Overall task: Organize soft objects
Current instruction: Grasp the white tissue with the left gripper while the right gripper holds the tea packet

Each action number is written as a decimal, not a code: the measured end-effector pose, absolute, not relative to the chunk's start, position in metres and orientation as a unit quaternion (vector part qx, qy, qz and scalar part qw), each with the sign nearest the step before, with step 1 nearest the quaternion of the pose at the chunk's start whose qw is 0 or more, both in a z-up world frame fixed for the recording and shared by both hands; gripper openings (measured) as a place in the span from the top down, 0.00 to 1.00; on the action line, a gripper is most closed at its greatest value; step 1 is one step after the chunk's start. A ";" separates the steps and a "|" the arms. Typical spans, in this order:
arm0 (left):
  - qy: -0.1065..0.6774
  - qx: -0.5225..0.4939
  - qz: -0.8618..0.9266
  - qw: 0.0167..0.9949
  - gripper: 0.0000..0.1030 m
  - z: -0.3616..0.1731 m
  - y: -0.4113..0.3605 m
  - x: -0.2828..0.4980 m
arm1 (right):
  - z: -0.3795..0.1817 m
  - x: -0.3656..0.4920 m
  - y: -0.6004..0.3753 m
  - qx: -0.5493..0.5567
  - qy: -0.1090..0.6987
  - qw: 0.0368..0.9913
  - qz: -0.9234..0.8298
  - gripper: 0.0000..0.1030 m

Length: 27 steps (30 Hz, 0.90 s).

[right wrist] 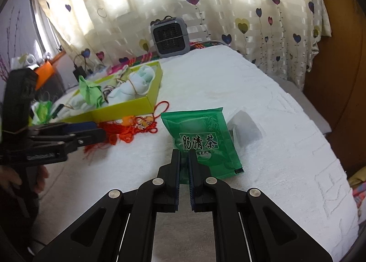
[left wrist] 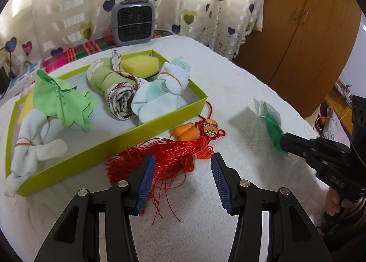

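Note:
A lime green tray (left wrist: pixel 146 124) on the white bedspread holds a green cloth (left wrist: pixel 61 99), rolled towels (left wrist: pixel 119 94), bundled white socks (left wrist: pixel 164 88) and a yellow sponge (left wrist: pixel 139 65). In front of it lie a red tassel (left wrist: pixel 169 159) and orange earplugs (left wrist: pixel 184 132). My left gripper (left wrist: pixel 183 170) is open just above the tassel, its blue pads either side. My right gripper (right wrist: pixel 184 159) is shut on a green tea packet (right wrist: pixel 201 138), held above the bedspread; it also shows in the left wrist view (left wrist: pixel 273 129). The tray also shows in the right wrist view (right wrist: pixel 128 106).
A grey heater (left wrist: pixel 132 22) stands at the back by the heart-patterned curtain. A wooden wardrobe (left wrist: pixel 304 33) is at the right. A white paper piece (right wrist: pixel 244 126) lies beside the tea packet. The bedspread edge drops off at the right.

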<state>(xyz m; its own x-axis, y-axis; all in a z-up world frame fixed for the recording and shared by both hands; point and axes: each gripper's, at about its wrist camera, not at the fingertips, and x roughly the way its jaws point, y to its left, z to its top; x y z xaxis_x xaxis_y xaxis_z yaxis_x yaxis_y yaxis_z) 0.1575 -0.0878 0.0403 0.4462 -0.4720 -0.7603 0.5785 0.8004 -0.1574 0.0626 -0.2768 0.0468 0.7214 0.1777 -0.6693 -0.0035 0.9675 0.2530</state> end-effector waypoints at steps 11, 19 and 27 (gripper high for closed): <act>0.427 0.059 -0.336 0.838 0.52 0.043 -0.109 0.159 | 0.048 0.043 -0.281 0.145 0.374 0.908 0.121 0.93; 0.414 0.075 -0.385 0.822 0.52 0.053 -0.166 0.152 | 0.059 0.014 -0.312 0.124 0.357 0.925 0.041 0.93; 0.418 0.107 -0.411 0.803 0.52 0.045 -0.231 0.150 | 0.054 0.003 -0.346 0.149 0.351 0.924 -0.004 0.93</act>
